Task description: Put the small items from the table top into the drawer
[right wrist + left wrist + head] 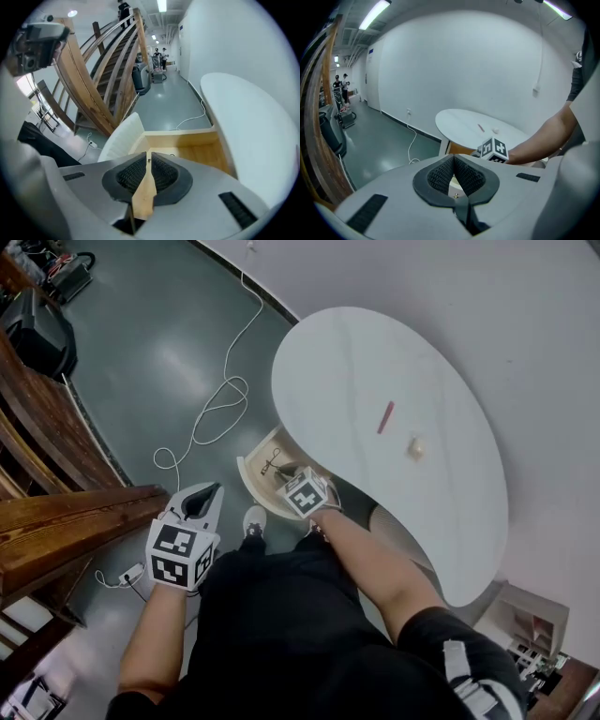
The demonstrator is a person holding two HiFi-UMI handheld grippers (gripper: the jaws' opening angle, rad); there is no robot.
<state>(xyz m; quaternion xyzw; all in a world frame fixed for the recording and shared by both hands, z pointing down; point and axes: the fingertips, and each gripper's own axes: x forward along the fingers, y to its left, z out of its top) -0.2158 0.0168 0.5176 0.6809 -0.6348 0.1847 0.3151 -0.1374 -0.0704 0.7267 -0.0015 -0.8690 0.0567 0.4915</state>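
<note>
On the white kidney-shaped table (347, 362) lie a thin red stick (385, 416) and a small pale cube (415, 448); the left gripper view shows the same red stick (481, 127) and cube (496, 131) in the distance. The wooden drawer (255, 474) stands pulled out under the table's near end, with a dark, wiry item (272, 465) inside. My right gripper (291, 479) hangs over the drawer, pointing down into it; its tips (149, 157) meet with nothing between them. My left gripper (204, 495) is off to the left over the floor, also shut and empty (453, 159).
A white cable (220, 399) loops over the grey-green floor left of the table. A wooden staircase (56, 521) runs along the left side, with a power strip (131, 573) at its foot. A white wall lies behind the table. People stand far down the corridor (161, 54).
</note>
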